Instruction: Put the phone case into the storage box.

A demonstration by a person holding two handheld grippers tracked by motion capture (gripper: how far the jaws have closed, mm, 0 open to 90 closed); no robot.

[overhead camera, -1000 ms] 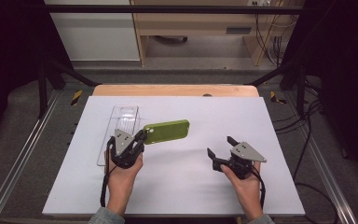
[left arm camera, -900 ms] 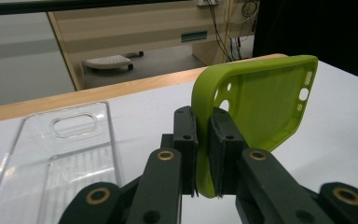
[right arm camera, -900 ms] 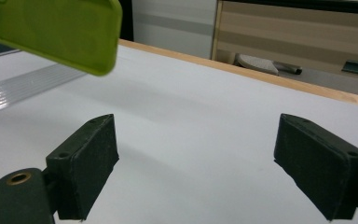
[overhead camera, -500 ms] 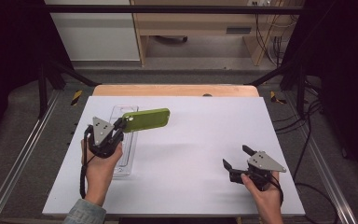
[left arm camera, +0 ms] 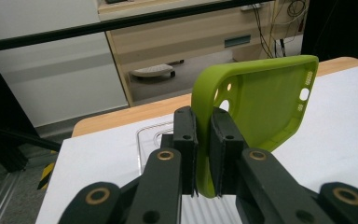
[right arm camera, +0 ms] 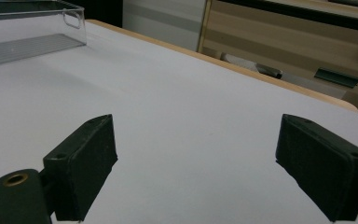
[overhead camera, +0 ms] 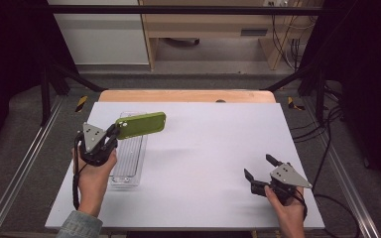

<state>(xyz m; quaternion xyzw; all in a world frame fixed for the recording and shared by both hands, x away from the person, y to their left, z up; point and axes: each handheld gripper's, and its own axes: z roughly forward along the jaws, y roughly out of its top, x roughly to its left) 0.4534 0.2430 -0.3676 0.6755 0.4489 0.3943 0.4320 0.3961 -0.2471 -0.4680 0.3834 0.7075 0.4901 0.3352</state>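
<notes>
My left gripper is shut on the edge of a green phone case, held above a clear plastic tray at the left of the white table. In the left gripper view the case stands upright between the black pads, its hollow side facing the camera. My right gripper stands open low over the table at the front right, nothing between its pads. The tray lies far off in the right gripper view.
The white tabletop ends at a wooden strip at the back. Metal rails run along both sides. Beyond the table stand a wooden cabinet and cables at the right.
My left hand has carried the green case leftward, away from the table's middle, to above the tray. My right hand has drawn back toward the front right corner, still open.
</notes>
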